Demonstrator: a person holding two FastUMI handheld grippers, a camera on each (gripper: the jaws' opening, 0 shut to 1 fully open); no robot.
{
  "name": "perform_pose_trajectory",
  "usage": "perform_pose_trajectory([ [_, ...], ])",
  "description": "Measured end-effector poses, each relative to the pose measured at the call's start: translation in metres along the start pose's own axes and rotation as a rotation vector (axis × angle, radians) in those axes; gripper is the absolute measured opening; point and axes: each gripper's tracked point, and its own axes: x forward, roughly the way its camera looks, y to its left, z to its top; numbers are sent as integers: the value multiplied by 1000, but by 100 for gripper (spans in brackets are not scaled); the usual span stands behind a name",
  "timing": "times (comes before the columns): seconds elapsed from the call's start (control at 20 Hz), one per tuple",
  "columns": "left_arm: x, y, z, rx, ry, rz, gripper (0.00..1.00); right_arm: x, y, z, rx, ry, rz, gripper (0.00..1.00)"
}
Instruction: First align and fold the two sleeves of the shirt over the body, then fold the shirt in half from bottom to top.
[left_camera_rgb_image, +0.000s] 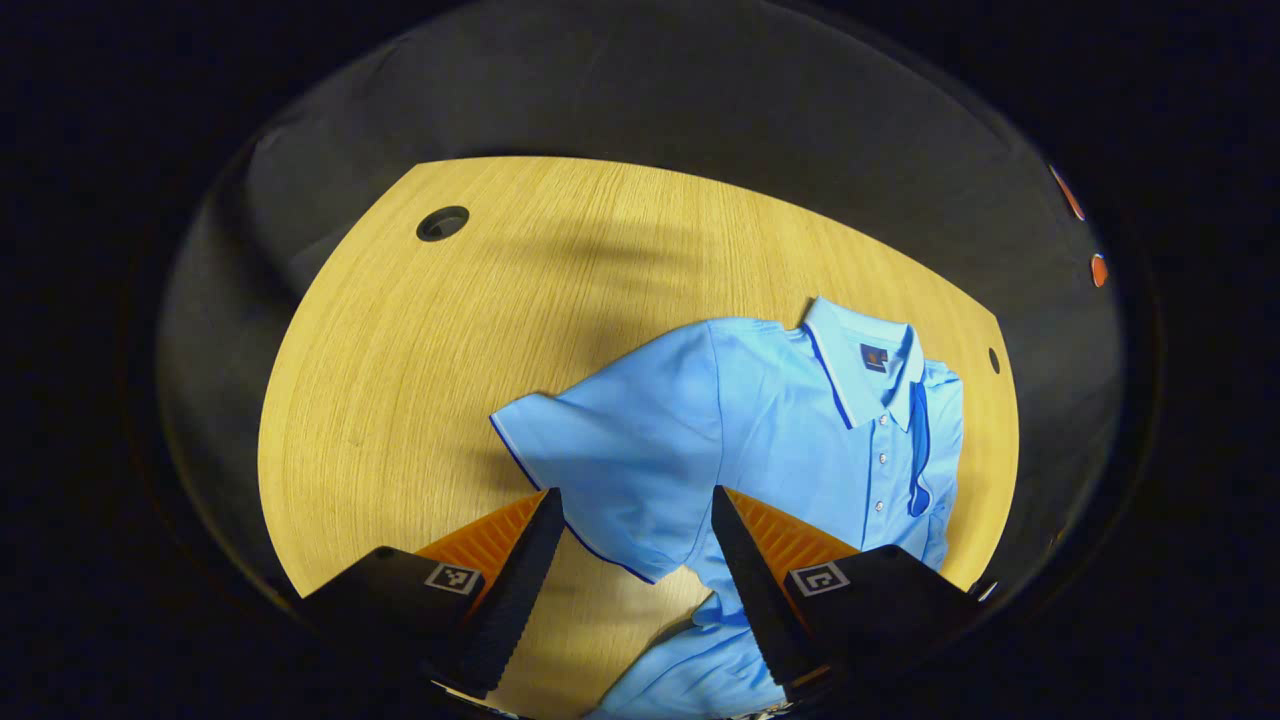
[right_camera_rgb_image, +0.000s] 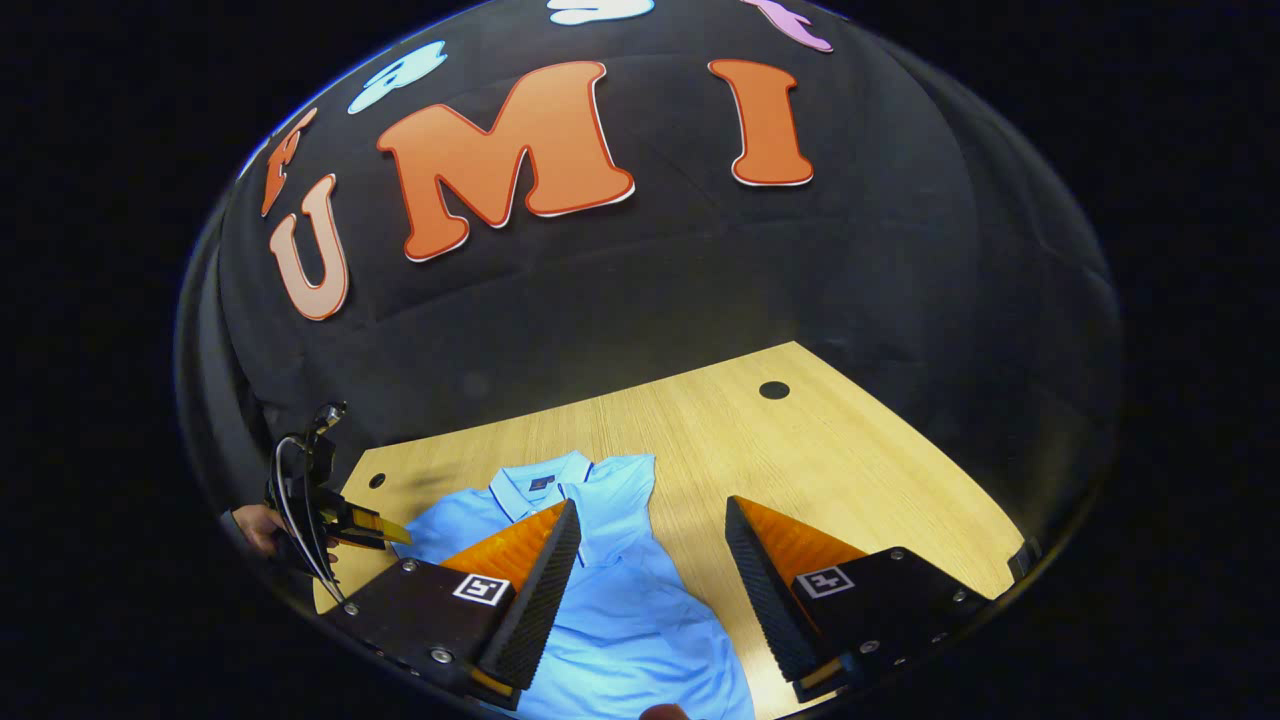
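A light blue polo shirt (left_camera_rgb_image: 800, 430) lies face up on the wooden table (left_camera_rgb_image: 430, 380), collar (left_camera_rgb_image: 860, 365) away from me. One short sleeve (left_camera_rgb_image: 600, 450) spreads flat to the side. My left gripper (left_camera_rgb_image: 635, 495) hovers open just above that sleeve, a finger on either side of it. On the shirt's far side a dark-trimmed sleeve hem (left_camera_rgb_image: 922, 450) lies folded over the chest. In the right gripper view the shirt (right_camera_rgb_image: 620, 610) sits under my open right gripper (right_camera_rgb_image: 653, 503), which holds nothing. The left gripper (right_camera_rgb_image: 330, 525) shows there too, beside the shirt and held by a hand (right_camera_rgb_image: 250, 528).
The table has a round cable hole (left_camera_rgb_image: 442, 222) at one far corner and a smaller hole (left_camera_rgb_image: 994, 360) past the collar. Black cloth walls (right_camera_rgb_image: 700, 280) close in behind the table. Bare wood (right_camera_rgb_image: 850, 470) stretches beside the shirt.
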Motion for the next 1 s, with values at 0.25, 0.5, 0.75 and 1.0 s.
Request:
perform_pose_trajectory([
  [0.25,22,13,0,-25,60,65,99,-24,-6,5,-11,-29,-1,89],
  [0.5,39,27,-5,-17,119,143,94,-43,-20,9,-9,-50,-17,89],
  [0.75,41,17,3,-4,97,137,46,-61,-30,10,-16,-52,-34,90],
  [1.0,37,-10,7,-2,60,31,12,-71,-38,7,-7,-52,-49,90],
])
